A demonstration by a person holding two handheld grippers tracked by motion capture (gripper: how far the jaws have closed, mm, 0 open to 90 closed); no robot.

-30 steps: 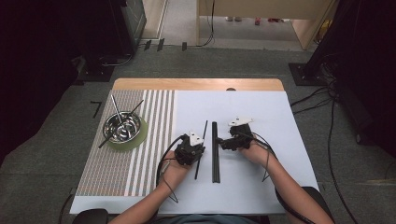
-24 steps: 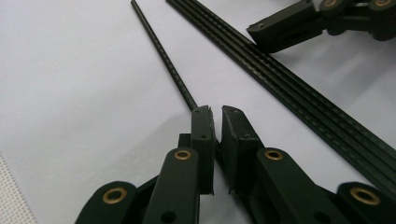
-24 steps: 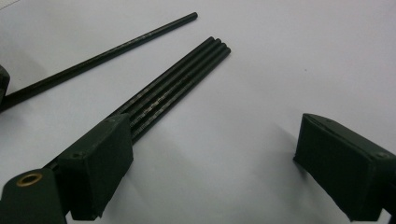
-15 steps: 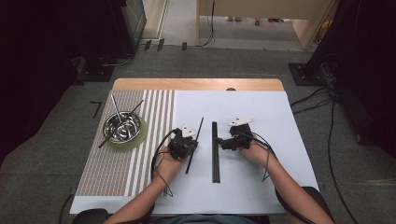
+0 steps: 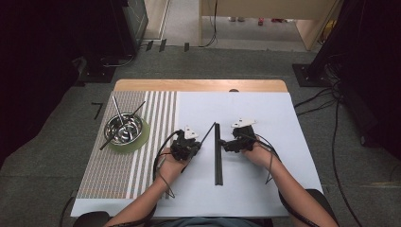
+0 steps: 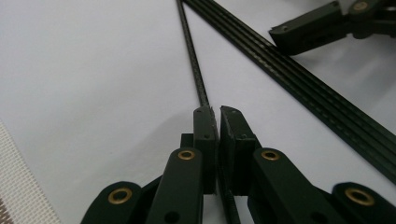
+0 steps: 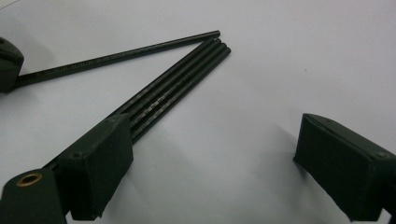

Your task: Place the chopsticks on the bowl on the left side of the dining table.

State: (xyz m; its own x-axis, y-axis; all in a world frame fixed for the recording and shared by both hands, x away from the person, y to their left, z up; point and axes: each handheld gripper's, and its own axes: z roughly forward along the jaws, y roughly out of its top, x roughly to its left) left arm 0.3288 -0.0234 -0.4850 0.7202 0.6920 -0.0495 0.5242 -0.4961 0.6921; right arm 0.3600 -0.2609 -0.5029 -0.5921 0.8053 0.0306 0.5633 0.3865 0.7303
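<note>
Here the left tool [image 6: 218,114] pinches one thin, ridged black rod [image 6: 191,51].

rod [image 5: 206,134] | thin, black, slanted, far tip apparently touching bundle | bundle [image 5: 218,156] | black rods side by side, flat on white tabletop [image 5: 265,113]

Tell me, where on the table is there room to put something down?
The white sheet lies bare right of the right gripper, and along its far edge. It is crowded in the middle, around the black sticks and left gripper, and at the steel bowl on the striped mat.
</note>
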